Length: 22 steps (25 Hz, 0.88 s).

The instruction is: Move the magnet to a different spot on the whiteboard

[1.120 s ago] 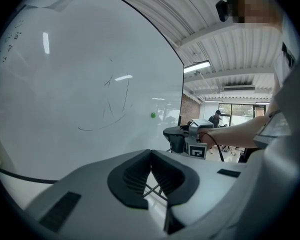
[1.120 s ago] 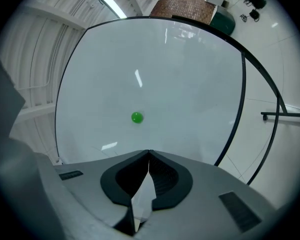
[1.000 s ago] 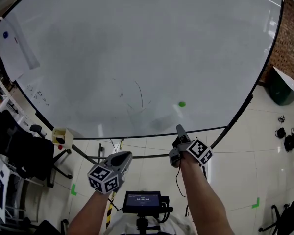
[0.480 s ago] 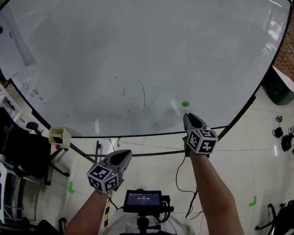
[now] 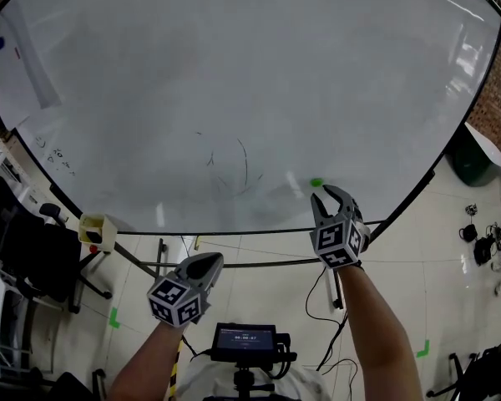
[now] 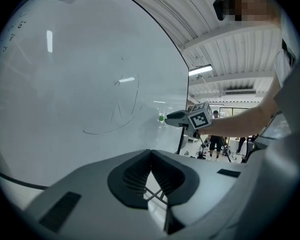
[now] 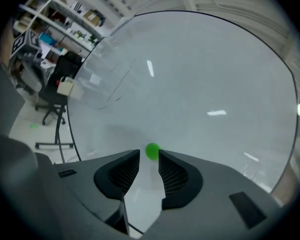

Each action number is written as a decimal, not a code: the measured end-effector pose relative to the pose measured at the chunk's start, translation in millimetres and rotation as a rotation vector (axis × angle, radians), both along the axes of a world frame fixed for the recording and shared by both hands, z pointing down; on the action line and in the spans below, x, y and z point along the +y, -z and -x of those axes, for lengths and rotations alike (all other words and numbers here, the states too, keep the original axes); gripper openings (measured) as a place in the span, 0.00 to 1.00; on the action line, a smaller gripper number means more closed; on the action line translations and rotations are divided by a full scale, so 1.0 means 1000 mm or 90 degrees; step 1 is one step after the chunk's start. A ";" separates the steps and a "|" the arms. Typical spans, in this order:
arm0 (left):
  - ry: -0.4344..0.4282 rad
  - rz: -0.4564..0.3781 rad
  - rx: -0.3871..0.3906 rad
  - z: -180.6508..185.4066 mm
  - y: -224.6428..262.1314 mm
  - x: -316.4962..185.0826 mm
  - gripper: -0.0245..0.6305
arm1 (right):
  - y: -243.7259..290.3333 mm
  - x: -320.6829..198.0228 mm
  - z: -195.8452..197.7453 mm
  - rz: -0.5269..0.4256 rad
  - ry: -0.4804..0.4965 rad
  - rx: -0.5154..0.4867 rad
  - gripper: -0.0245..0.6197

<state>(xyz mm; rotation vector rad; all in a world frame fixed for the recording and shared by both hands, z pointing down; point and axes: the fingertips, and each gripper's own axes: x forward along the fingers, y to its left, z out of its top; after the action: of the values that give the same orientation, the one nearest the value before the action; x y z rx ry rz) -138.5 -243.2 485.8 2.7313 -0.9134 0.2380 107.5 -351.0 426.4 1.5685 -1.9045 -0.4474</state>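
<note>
A small round green magnet [image 5: 316, 182] sticks to the lower right part of the large whiteboard [image 5: 234, 73]. My right gripper [image 5: 327, 195] reaches up to it, and its jaws are opening. In the right gripper view the magnet [image 7: 152, 151] sits just beyond the fingertips of the right gripper [image 7: 149, 156], in line with the gap, and the pads do not touch it. My left gripper [image 5: 202, 266] hangs lower, below the board's bottom edge, shut on nothing. The left gripper view shows its own tips [image 6: 151, 154] closed, and the magnet [image 6: 161, 117] far off.
Faint pen scribbles [image 5: 230, 161] mark the board left of the magnet. A paper sheet [image 5: 12, 65] is stuck at the board's upper left. A cream box [image 5: 96, 230] sits at its lower left corner, near black office chairs [image 5: 25, 257]. A dark bin [image 5: 468, 153] stands at right.
My right gripper has risen from below the board's edge up to the green magnet, and its jaws have spread apart. The left gripper has stayed where it was.
</note>
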 end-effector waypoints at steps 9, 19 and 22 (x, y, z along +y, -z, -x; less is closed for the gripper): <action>0.009 -0.005 0.013 0.004 0.003 -0.013 0.09 | -0.019 -0.007 0.020 -0.011 0.121 0.541 0.29; 0.008 -0.007 0.019 0.006 0.004 -0.024 0.09 | -0.021 -0.021 -0.003 -0.032 0.063 0.649 0.33; 0.008 -0.008 0.021 0.005 0.006 -0.026 0.09 | -0.022 -0.024 -0.005 -0.037 0.051 0.639 0.33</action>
<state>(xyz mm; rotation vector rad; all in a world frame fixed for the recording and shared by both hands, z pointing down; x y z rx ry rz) -143.7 -269.6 479.9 2.7312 -0.9257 0.1852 112.4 -375.1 448.3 0.9745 -1.1606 -1.0818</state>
